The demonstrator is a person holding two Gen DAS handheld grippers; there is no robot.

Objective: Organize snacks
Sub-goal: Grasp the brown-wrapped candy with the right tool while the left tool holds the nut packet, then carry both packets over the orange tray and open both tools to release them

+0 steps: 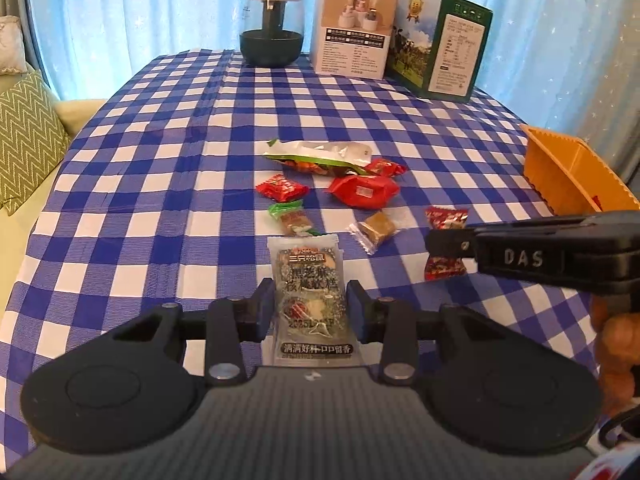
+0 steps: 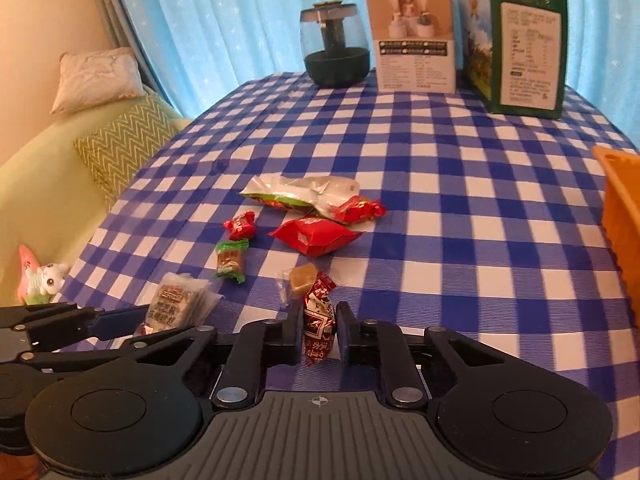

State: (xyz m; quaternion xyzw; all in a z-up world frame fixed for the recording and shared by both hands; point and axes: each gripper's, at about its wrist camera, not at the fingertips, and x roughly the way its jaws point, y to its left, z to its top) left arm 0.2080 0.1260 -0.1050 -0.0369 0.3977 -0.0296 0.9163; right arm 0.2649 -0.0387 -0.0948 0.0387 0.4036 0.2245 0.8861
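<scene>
Honestly, with the left gripper [image 1: 311, 312] hugging the flat grey sesame-cake packet [image 1: 306, 276] between barely parted fingers and the right gripper [image 2: 320, 330] pinched on the red foil-wrapped candy [image 2: 318, 320], I'd lift both straight up, then swing right toward the orange plastic bin [image 1: 576, 168].

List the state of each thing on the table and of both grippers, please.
Left gripper: fingers around the grey snack packet.
Right gripper: fingers closing on the dark red candy, gap on one side.
Orange basket: upright, open on top.
White box: standing, flap raised.
Green box: standing.
Glass jar: lid on.
</scene>
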